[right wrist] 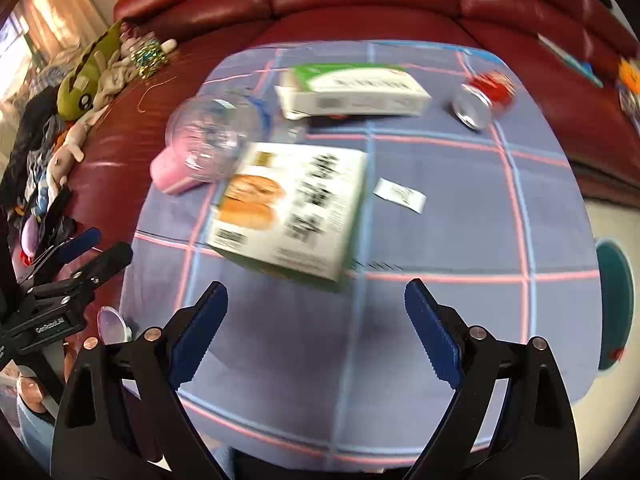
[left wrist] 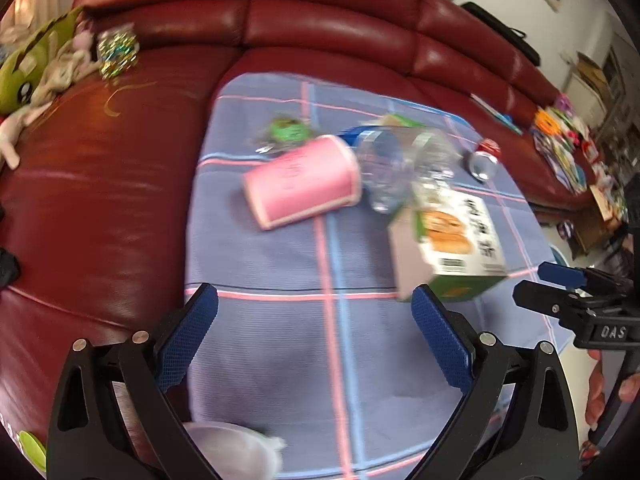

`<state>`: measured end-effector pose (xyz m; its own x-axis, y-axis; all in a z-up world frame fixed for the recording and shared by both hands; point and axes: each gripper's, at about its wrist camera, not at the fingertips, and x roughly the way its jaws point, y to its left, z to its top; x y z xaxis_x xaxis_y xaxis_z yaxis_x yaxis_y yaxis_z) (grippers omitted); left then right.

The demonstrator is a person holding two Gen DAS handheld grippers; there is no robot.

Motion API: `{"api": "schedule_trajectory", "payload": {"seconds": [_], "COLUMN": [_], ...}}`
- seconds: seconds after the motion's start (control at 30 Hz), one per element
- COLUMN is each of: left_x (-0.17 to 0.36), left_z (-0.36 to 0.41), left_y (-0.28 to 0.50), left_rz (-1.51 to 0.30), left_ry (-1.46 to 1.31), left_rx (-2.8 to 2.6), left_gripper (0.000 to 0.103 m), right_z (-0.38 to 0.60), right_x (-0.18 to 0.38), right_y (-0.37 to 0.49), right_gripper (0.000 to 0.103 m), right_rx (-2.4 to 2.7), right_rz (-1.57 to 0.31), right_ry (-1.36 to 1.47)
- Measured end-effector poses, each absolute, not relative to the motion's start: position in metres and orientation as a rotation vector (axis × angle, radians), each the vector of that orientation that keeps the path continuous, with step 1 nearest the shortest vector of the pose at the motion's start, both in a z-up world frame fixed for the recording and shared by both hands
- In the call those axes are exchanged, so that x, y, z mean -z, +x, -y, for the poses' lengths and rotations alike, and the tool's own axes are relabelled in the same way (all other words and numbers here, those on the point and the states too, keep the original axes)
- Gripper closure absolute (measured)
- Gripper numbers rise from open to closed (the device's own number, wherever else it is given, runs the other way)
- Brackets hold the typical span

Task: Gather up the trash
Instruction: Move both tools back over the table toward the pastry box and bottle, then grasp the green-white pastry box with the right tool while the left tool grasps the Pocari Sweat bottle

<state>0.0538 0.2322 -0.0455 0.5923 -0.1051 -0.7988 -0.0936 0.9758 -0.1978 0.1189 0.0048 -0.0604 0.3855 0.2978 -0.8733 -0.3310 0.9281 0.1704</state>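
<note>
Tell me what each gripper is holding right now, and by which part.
Nothing is held. The left gripper and the right gripper both stand open above the checked cloth, with no trash between their fingers.

Glossy leather sofa, matt woven cloth, clear plastic bottle

The sofa is dark red and shiny. The cloth under the grippers is soft purple with pink and blue lines that make big squares. The cup is pink. The bottle is clear with a blue band. The box ahead of the right gripper is white with black letters, orange buns and green sides. The far box is white and green. The can is red and silver. Both grippers are black with blue pads. The plush toy is green.
</note>
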Motion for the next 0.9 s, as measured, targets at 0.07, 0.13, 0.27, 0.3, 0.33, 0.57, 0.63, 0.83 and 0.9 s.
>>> {"api": "schedule_trajectory", "payload": {"seconds": [0.07,0.13,0.27,0.3,0.33,0.57,0.63,0.83,0.9], "left_x": [0.050,0.052,0.052,0.052,0.053,0.058,0.059,0.058,0.057], "left_z": [-0.249,-0.259,-0.275,-0.278,-0.280,-0.282,-0.277,-0.250,-0.240], "left_y": [0.055,0.057,0.057,0.058,0.058,0.067,0.071,0.083,0.086], "left_rz": [-0.949,-0.954,-0.954,-0.956,-0.957,-0.971,-0.974,-0.981,-0.982], "left_ry": [-0.254,-0.272,-0.285,-0.289,-0.294,-0.310,-0.312,-0.297,-0.287], "left_rx": [-0.015,-0.027,-0.053,-0.057,-0.060,-0.051,-0.033,0.034,0.054], "left_gripper": [0.006,0.006,0.006,0.006,0.006,0.006,0.006,0.006,0.006], "right_z": [-0.023,-0.041,-0.073,-0.079,-0.083,-0.062,-0.043,0.012,0.023], "right_x": [0.058,0.058,0.067,0.070,0.073,0.087,0.086,0.089,0.090], "right_y": [0.118,0.118,0.121,0.122,0.122,0.134,0.137,0.146,0.149], "right_gripper": [0.017,0.015,0.012,0.012,0.012,0.012,0.012,0.012,0.012], "right_rx": [-0.400,-0.402,-0.385,-0.379,-0.370,-0.283,-0.262,-0.172,-0.137], "right_rz": [-1.087,-1.069,-1.050,-1.047,-1.041,-1.039,-1.047,-1.051,-1.037], "right_ry": [-0.070,-0.115,-0.207,-0.231,-0.252,-0.267,-0.222,-0.122,-0.117]}}
